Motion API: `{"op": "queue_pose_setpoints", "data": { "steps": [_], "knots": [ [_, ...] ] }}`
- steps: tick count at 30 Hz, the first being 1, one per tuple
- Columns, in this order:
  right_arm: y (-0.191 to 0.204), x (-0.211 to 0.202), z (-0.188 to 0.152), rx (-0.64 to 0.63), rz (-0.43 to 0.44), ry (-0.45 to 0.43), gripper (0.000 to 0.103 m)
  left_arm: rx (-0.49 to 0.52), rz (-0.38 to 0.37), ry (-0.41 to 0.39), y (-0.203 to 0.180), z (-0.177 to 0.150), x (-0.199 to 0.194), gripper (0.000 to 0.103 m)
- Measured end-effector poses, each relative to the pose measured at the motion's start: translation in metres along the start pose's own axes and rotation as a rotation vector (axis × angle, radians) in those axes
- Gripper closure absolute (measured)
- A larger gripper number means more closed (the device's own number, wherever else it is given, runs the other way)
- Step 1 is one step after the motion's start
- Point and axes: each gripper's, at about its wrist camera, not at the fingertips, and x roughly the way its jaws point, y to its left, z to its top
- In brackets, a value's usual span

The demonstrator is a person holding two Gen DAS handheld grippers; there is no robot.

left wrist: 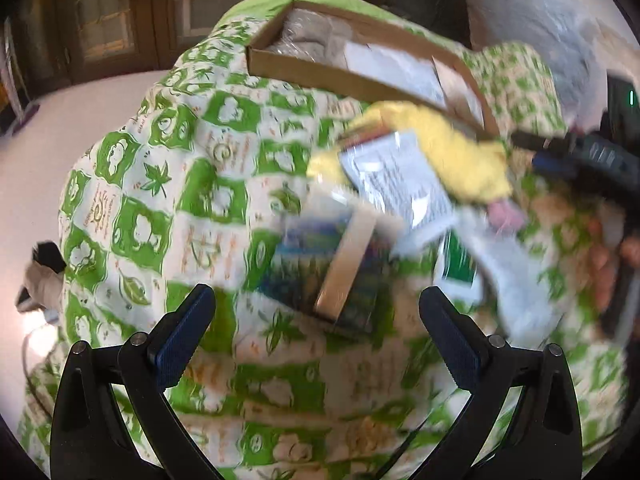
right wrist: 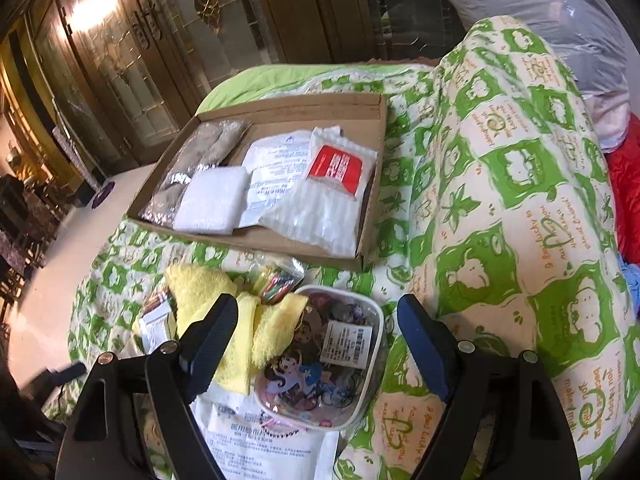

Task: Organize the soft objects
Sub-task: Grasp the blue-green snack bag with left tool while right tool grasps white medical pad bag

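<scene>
A shallow cardboard box [right wrist: 372, 200] lies on the green-and-white quilt [right wrist: 500, 208]; it also shows in the left wrist view [left wrist: 320, 70]. It holds a grey packet [right wrist: 200, 160], a white pad [right wrist: 210, 206], a paper sachet [right wrist: 272, 176] and a bubble-wrap bag with a red label [right wrist: 324, 204]. In front lie a yellow towel [right wrist: 200, 284], a clear pouch of cartoon stickers [right wrist: 320, 356] and a white printed packet [right wrist: 260, 440]. My right gripper [right wrist: 316, 340] is open above the pouch. My left gripper [left wrist: 316, 316] is open above a blurred colourful packet [left wrist: 320, 272].
A raised fold of quilt [right wrist: 520, 100] stands to the right of the box. A plastic-wrapped grey bundle [right wrist: 540, 12] lies behind it. Wooden glass-fronted cabinets [right wrist: 120, 60] line the back. White floor [left wrist: 60, 140] lies to the left of the bed.
</scene>
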Motion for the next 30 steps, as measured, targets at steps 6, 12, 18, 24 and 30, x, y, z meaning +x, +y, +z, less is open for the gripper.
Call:
{"op": "queue_pose_setpoints", "data": {
  "steps": [6, 12, 18, 24, 30],
  "knots": [
    [-0.004, -0.014, -0.023, 0.064, 0.085, 0.201, 0.021, 0.029, -0.014, -0.032, -0.006, 0.012, -0.004, 0.000],
    [0.033, -0.007, -0.055, -0.009, 0.155, 0.379, 0.021, 0.106, 0.042, -0.032, -0.018, 0.022, 0.001, 0.000],
    [0.044, 0.024, -0.071, -0.024, 0.038, 0.444, 0.021, 0.141, 0.068, 0.022, -0.019, 0.024, 0.027, 0.000],
    [0.057, 0.041, -0.071, -0.034, 0.040, 0.437, 0.001, 0.153, 0.086, 0.056, -0.018, 0.015, 0.048, 0.000],
    [0.065, 0.045, -0.077, -0.052, 0.032, 0.430, 0.000, 0.137, 0.066, 0.057, -0.013, 0.014, 0.049, 0.000]
  ]
}}
